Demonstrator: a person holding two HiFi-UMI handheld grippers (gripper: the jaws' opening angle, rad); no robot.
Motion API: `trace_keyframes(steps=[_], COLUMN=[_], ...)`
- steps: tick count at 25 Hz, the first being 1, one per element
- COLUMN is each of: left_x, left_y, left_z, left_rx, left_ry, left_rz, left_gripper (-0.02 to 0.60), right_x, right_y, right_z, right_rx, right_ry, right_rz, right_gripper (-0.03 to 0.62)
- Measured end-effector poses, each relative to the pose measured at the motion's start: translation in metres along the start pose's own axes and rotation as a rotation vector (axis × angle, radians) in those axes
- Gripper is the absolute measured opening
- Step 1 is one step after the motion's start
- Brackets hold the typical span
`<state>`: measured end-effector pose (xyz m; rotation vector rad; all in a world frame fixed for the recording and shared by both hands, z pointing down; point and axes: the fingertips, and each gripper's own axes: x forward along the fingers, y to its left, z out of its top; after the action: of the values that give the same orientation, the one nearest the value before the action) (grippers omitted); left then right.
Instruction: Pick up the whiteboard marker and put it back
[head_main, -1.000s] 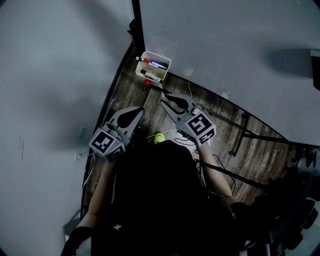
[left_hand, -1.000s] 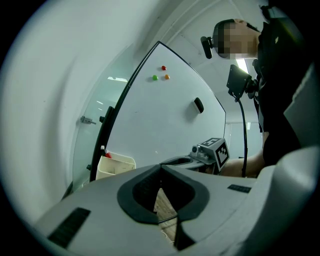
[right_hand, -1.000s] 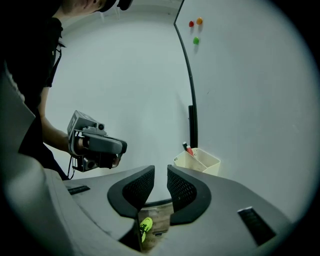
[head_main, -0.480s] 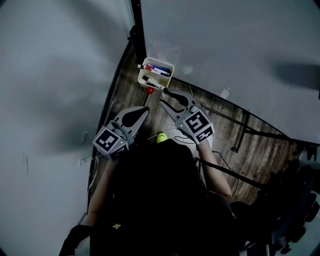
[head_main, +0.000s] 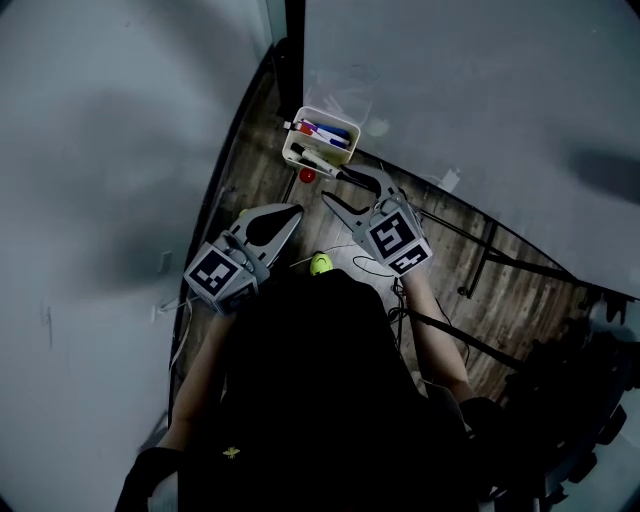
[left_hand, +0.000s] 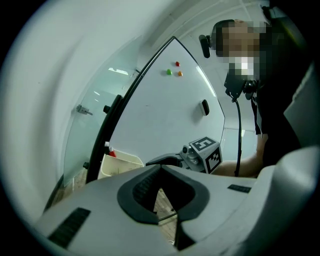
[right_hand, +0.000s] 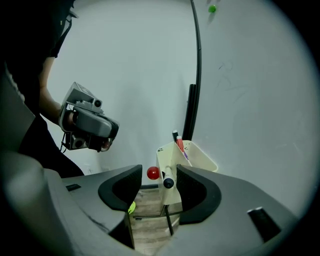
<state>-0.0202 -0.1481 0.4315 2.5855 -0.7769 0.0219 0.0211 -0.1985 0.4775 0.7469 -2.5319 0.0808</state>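
A white holder tray hangs at the foot of the whiteboard with several markers in it. One white marker with a black end lies slanted over the tray's near rim. My right gripper is just below the tray. Its jaws have just been opening and now stand wide, and the marker's black end sits between them, close to the right-hand jaw, with no pad pressing on it. My left gripper hangs to the left, lower down, shut and holding nothing. In its own view the left gripper has its tips together.
A red round magnet sits just under the tray, and a yellow-green ball lies on the wooden floor by cables. The board's black frame post rises behind the tray. Small magnets dot the whiteboard.
The right gripper's jaws have spread from nearly closed to wide apart while it edged toward the tray. The left gripper drifted slightly toward the board. The black-ended marker stays on the tray's rim.
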Motion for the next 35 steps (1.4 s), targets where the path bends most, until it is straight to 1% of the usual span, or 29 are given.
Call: trace_keyframes(steps=[3,6,9,13,18,25,30,34,35], left_x=[-0.003,-0.004,-0.007,-0.006,-0.006,-0.006,-0.008,-0.01,-0.011], left_y=[0.004,0.005,0.005,0.006,0.011,0.009,0.007,0.004,0.003], left_z=[-0.001,-0.002,-0.001,0.0,0.002,0.002,0.001,0.0,0.0], left_rx=[-0.008,-0.013,-0.016,-0.017,-0.016,-0.019,-0.025,-0.029,-0.03], left_ry=[0.0,0.002,0.006,0.017,0.022,0.019,0.01,0.006,0.005], left_rz=[0.016,0.024,0.024,0.019,0.019,0.015,0.016,0.016,0.016], left_gripper=[0.025,0.025,0.025,0.025,0.025,0.025,0.025,0.025,0.025], right_x=[0.002,0.005,0.009,0.016,0.022,0.028,0.031,0.031,0.031], right_y=[-0.002,-0.004,-0.003,-0.002,-0.004,0.001,-0.001,-0.003,-0.003], right_z=[-0.002,-0.004,-0.007,-0.011,-0.014,-0.022,-0.03,-0.03,-0.03], right_rx=[-0.023,-0.07,-0.132,-0.182,-0.207,-0.312,-0.464,-0.493,-0.503], right_ry=[0.008,0.023,0.055,0.087,0.105,0.174,0.256,0.276,0.281], right_rz=[0.012,0.023,0.04,0.061,0.064,0.062,0.045,0.046,0.048], right_gripper=[0.215,0.215,0.215,0.215,0.213,0.213,0.183,0.158,0.138])
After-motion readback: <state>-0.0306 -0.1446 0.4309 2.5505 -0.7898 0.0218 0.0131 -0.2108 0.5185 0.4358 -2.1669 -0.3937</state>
